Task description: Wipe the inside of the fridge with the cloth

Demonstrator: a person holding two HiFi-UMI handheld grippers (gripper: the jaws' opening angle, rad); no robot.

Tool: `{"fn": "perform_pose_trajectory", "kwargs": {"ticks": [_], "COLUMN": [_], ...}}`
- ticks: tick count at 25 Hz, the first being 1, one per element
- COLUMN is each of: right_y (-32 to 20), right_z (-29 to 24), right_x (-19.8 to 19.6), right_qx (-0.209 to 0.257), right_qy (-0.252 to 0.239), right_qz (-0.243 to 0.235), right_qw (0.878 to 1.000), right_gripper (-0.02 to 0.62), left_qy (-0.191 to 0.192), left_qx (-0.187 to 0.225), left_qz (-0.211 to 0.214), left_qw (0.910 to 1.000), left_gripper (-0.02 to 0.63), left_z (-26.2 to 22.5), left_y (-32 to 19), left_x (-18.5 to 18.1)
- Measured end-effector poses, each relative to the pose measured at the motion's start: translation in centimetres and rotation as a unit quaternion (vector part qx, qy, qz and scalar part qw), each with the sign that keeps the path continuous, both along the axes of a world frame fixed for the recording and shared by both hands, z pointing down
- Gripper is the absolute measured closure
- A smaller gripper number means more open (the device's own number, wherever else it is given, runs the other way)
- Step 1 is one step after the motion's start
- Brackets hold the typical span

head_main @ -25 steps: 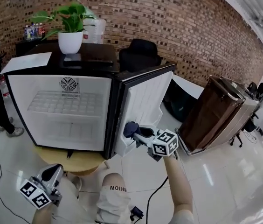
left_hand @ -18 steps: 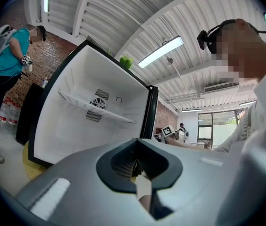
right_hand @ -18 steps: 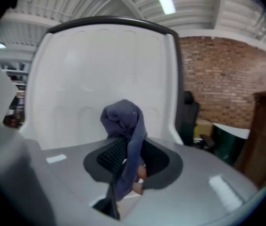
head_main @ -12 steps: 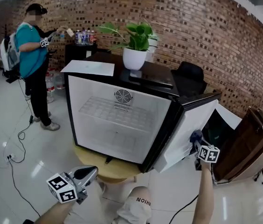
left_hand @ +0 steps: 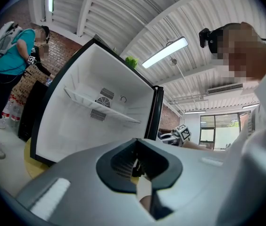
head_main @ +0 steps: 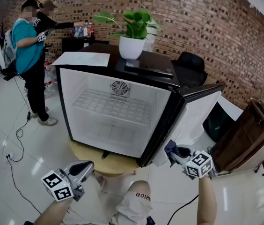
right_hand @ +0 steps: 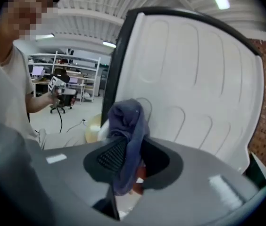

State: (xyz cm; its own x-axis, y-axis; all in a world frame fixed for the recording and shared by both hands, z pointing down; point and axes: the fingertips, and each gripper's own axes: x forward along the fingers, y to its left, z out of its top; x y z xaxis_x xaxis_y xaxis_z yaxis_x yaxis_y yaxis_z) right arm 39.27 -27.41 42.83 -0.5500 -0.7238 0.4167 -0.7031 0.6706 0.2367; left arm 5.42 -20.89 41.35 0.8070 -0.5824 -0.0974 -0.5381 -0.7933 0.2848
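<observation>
The small black fridge (head_main: 76, 81) stands open on a round wooden base, its white inside (head_main: 113, 121) bare with one wire shelf (head_main: 111, 106). Its door (head_main: 190, 118) swings out to the right. My right gripper (head_main: 172, 150) is shut on a dark blue cloth (right_hand: 128, 126), held just in front of the door's lower white liner (right_hand: 194, 93). The cloth (head_main: 170, 146) sticks out past the jaws. My left gripper (head_main: 86, 165) is shut and holds nothing, low in front of the fridge. The left gripper view looks up into the fridge cavity (left_hand: 100, 112).
A potted plant (head_main: 133, 41), a sheet of paper (head_main: 81, 58) and a dark flat thing lie on the fridge top. A person (head_main: 29, 55) stands at the back left by a cabinet. A brown cabinet (head_main: 249, 135) lies at the right. A cable (head_main: 17, 139) runs over the floor.
The head view has swung left, showing the person at the back. My right gripper with the cloth has come off the door's lower edge, down and nearer to me. The left gripper stays low.
</observation>
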Motion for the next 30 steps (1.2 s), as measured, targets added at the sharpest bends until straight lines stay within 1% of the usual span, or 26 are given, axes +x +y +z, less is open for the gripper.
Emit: {"fn": "perform_pose_trajectory", "kwargs": {"ticks": [3,4,7,9,10,11,13,16,18,19,21,22,24,25,26,27,28,29,30], "right_y": [-2.3,-2.6,-4.1,-5.6,-6.4,-7.3,-9.2,-11.2,-11.4,-11.1,-9.5,-8.0,-3.8,-1.5,0.7,2.4,3.6,4.3,4.5], "right_z": [0.5,0.7,2.0,2.5,2.6,2.7,2.6,2.1,2.0,1.9,0.9,0.1,-1.7,-2.4,-2.6,-2.1,-0.8,1.0,3.0], "right_x": [-0.2,0.3,4.8,7.5,9.1,11.0,15.1,20.1,20.9,20.5,19.4,18.7,16.7,15.3,13.7,12.0,10.4,8.8,7.2], "right_qx": [-0.020,-0.024,-0.031,-0.040,-0.040,-0.035,-0.025,-0.011,0.003,0.018,0.073,0.105,0.162,0.183,0.194,0.195,0.185,0.171,0.158], "right_qy": [0.015,0.028,0.095,0.107,0.118,0.136,0.168,0.170,0.160,0.162,0.168,0.152,0.081,0.045,0.020,0.011,0.021,0.047,0.083], "right_qz": [0.006,0.015,0.070,0.102,0.126,0.156,0.220,0.299,0.324,0.329,0.334,0.332,0.312,0.296,0.276,0.255,0.233,0.210,0.186], "right_qw": [1.000,0.999,0.993,0.988,0.984,0.978,0.961,0.939,0.932,0.930,0.925,0.925,0.932,0.937,0.941,0.947,0.954,0.962,0.966], "right_gripper": [0.497,0.497,0.500,0.499,0.500,0.500,0.502,0.502,0.509,0.508,0.508,0.508,0.506,0.506,0.506,0.506,0.508,0.506,0.506], "left_qy": [-0.003,-0.006,-0.010,-0.013,-0.014,-0.013,-0.011,-0.011,-0.012,-0.012,-0.010,-0.009,-0.007,-0.008,-0.009,-0.009,-0.009,-0.009,-0.009], "left_qx": [0.001,-0.002,-0.017,-0.024,-0.024,-0.025,-0.026,-0.031,-0.035,-0.035,-0.033,-0.032,-0.028,-0.027,-0.027,-0.028,-0.029,-0.031,-0.033], "left_qz": [0.006,0.011,0.029,0.034,0.033,0.031,0.025,0.020,0.018,0.017,0.012,0.008,0.002,0.000,-0.001,-0.002,-0.002,-0.002,-0.001], "left_qw": [1.0000,0.9999,0.9994,0.9991,0.9991,0.9991,0.9993,0.9993,0.9992,0.9992,0.9993,0.9994,0.9996,0.9996,0.9996,0.9996,0.9995,0.9995,0.9994], "left_gripper": [0.604,0.604,0.604,0.604,0.604,0.604,0.604,0.604,0.604,0.604,0.604,0.604,0.604,0.604,0.604,0.604,0.604,0.604,0.604], "left_z": [-0.3,0.0,1.0,1.2,1.2,1.1,1.0,1.3,1.6,1.7,1.7,1.6,1.4,1.3,1.3,1.3,1.4,1.5,1.6], "left_y": [0.4,0.5,0.2,-0.1,-0.1,0.0,-0.1,-0.4,-0.4,-0.4,-0.5,-0.6,-0.6,-0.7,-0.8,-0.8,-0.9,-0.8,-0.8], "left_x": [0.1,0.5,2.2,2.7,2.7,2.6,2.3,2.1,2.0,1.9,1.4,1.1,0.5,0.2,0.0,-0.2,-0.2,-0.3,-0.2]}}
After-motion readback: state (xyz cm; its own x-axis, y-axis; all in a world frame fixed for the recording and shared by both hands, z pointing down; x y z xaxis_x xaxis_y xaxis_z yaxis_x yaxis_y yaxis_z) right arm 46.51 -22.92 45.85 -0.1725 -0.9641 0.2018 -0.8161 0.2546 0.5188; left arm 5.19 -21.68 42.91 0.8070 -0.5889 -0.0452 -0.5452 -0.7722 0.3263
